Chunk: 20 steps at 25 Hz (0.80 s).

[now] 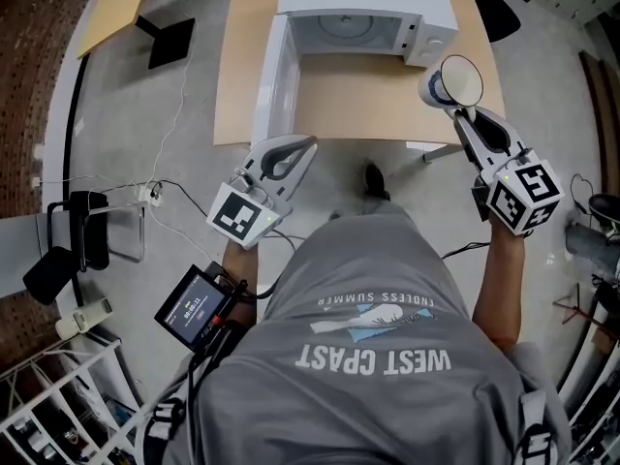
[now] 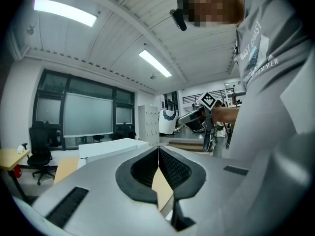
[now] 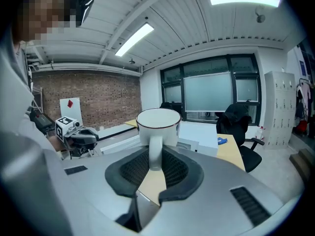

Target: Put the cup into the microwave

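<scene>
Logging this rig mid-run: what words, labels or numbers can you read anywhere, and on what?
"WEST COAST": person's grey shirt, upside down in the head view.
"ENDLESS SUMMER": smaller, same shirt.
Small screen at the person's hip: lit lines, too small to read.
Marker cubes: black-and-white patterns, no words.
Microwave: no readable label.

The cup sits at the tips of the right gripper's jaws, above the wooden surface. The open microwave stands ahead and left of them. The left gripper hovers off the surface's near edge.
</scene>
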Available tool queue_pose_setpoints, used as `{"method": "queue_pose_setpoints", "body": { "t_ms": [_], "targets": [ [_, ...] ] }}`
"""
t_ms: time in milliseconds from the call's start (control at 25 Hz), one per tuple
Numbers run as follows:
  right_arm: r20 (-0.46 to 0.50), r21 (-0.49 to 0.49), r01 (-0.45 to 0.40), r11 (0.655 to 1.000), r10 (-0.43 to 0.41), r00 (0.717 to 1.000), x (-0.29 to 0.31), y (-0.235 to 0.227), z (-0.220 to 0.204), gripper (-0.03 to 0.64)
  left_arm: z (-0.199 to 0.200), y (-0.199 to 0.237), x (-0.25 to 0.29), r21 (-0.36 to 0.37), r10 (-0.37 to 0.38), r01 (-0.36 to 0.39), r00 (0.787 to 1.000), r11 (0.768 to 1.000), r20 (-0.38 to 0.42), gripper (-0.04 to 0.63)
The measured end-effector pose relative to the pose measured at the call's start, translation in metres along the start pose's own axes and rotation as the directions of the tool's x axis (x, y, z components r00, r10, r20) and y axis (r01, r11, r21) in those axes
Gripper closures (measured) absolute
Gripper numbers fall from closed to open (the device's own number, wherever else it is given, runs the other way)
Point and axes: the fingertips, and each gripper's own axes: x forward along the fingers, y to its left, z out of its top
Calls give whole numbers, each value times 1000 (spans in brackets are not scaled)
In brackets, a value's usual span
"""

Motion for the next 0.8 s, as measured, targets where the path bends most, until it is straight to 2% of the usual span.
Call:
{"method": "queue_pose_setpoints", "body": {
  "t_ms": [800],
  "targets": [
    [-128,18,-127,992,128,983,140,-32,-19,548,-11,36,0,-88,128,-133,990,987,-59,575]
  ]
}}
